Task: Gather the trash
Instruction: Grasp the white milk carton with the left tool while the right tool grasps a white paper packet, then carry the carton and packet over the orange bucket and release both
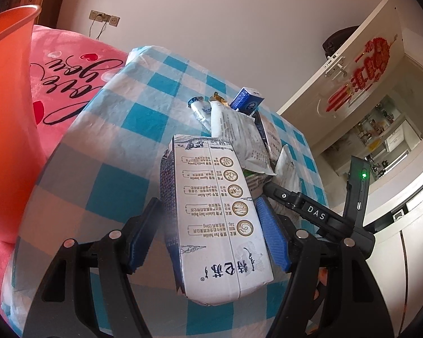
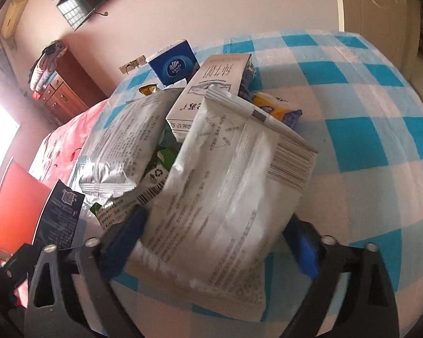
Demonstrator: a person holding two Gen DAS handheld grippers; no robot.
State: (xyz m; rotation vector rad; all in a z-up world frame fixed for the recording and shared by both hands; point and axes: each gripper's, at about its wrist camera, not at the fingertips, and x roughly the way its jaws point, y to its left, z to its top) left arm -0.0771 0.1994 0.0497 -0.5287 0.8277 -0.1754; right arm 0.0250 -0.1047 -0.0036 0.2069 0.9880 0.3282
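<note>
My left gripper [image 1: 208,211] is shut on a white and dark blue milk carton [image 1: 220,219], its blue pads pressing both long sides, just above the checked tablecloth [image 1: 121,146]. That same carton [image 2: 60,217] shows at the lower left of the right wrist view. My right gripper [image 2: 217,225] stands open around a large white printed packet [image 2: 231,186] that rests on the cloth; there is a gap at the right pad [image 2: 303,250]. An orange bin [image 1: 8,90] stands at the far left.
More trash is piled behind: a silver packet [image 2: 121,146], a second milk carton [image 2: 211,90], a blue tissue box [image 2: 173,66], a yellow packet [image 2: 273,105], a tube [image 1: 200,111]. A pink blanket [image 1: 65,64] lies beside the table; a white door [image 1: 361,64] is at right.
</note>
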